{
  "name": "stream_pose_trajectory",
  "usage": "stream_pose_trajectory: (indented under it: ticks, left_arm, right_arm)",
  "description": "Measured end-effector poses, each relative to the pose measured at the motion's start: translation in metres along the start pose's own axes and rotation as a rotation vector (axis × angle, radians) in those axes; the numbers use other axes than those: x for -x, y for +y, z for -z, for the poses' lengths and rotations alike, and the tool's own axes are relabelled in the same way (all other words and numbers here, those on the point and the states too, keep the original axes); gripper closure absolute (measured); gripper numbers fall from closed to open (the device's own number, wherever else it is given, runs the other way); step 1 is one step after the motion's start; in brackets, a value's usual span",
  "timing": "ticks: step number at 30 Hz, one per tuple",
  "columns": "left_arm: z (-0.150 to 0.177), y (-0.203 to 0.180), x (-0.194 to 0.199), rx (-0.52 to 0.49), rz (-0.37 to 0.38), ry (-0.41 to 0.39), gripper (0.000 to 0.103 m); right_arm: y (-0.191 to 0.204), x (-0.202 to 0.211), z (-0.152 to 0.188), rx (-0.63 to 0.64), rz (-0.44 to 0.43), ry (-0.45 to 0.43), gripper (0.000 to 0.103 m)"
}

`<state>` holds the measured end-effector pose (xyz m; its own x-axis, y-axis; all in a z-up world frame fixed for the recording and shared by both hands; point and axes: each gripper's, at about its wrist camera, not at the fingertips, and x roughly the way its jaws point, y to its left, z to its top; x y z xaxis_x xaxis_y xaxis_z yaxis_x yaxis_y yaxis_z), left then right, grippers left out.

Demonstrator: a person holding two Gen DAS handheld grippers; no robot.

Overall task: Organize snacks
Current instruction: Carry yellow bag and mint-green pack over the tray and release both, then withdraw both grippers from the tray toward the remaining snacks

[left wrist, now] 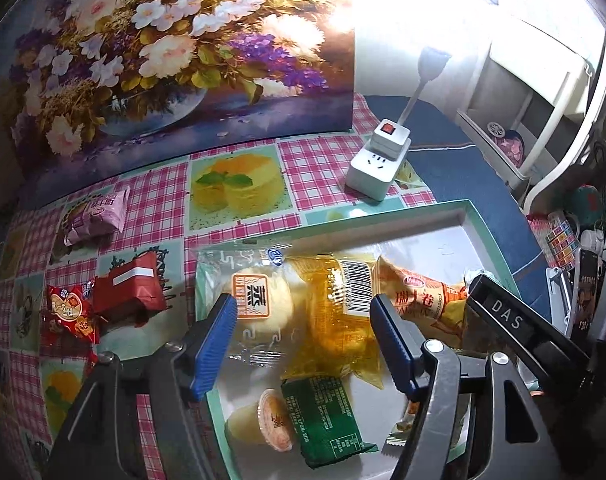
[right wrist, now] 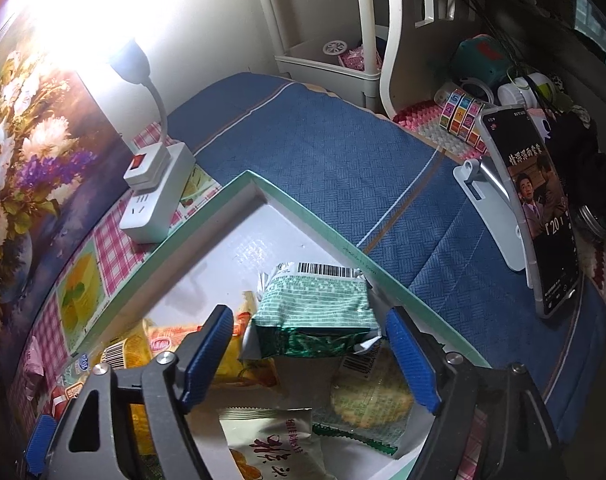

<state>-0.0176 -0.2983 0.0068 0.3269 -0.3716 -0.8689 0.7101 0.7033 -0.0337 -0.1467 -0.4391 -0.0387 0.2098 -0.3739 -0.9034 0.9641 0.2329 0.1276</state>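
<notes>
Three wrapped snacks remain outside the tray (left wrist: 477, 216) on the tabletop (left wrist: 303, 160): a pink packet (left wrist: 97, 216), a red packet (left wrist: 129, 284) and a small red candy wrapper (left wrist: 69, 312). They lie off to the left of our left claw (left wrist: 303, 316), so we judge that hand the nearer one for fetching them. The red packet's long axis runs roughly left to right in the left wrist view.

Our left claw stands about half open over the tray, with the steamed-cake packet (left wrist: 259, 300) and a yellow packet (left wrist: 335, 312) below the gap; the pads touch neither. Our right claw (right wrist: 309, 334) is spread wide, and a green-striped packet (right wrist: 315, 300) lies beyond its tips, unpressed. Both hold nothing.

The tabletop wears a pink checked cloth with cake pictures; a blue cloth covers its far part. A floral painting (left wrist: 143, 60) leans behind, beside a white power strip (left wrist: 377, 168) with a bright lamp (left wrist: 433, 60). A phone (right wrist: 539, 208) on a stand plays nearby.
</notes>
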Motion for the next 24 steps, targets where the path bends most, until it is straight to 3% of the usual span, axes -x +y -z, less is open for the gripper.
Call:
stream_pose_trajectory:
  ticks: [2, 5, 9, 16, 18, 24]
  left_arm:
    - [-0.001, 0.004, 0.0, 0.014, -0.006, -0.001, 0.032]
    - [-0.001, 0.011, 0.001, 0.045, -0.025, -0.006, 0.022]
    - [-0.002, 0.023, 0.001, 0.097, -0.046, -0.006, 0.016]
    - [0.0, 0.052, -0.001, 0.203, -0.098, 0.003, 0.011]
    - [0.001, 0.062, -0.002, 0.234, -0.121, 0.007, 0.002]
    - [0.006, 0.101, -0.002, 0.344, -0.16, 0.035, 0.002]
  right_arm:
    - [0.001, 0.001, 0.0, 0.004, -0.004, -0.004, 0.018]
    - [0.003, 0.003, 0.0, 0.011, -0.01, -0.013, 0.015]
    - [0.008, 0.006, 0.001, 0.031, -0.012, -0.027, 0.0]
    - [0.013, 0.01, 0.003, 0.049, -0.024, -0.037, 0.0]
    - [0.017, 0.012, 0.005, 0.06, -0.041, -0.039, 0.0]
    - [0.042, 0.024, 0.014, 0.134, -0.085, -0.059, 0.0]
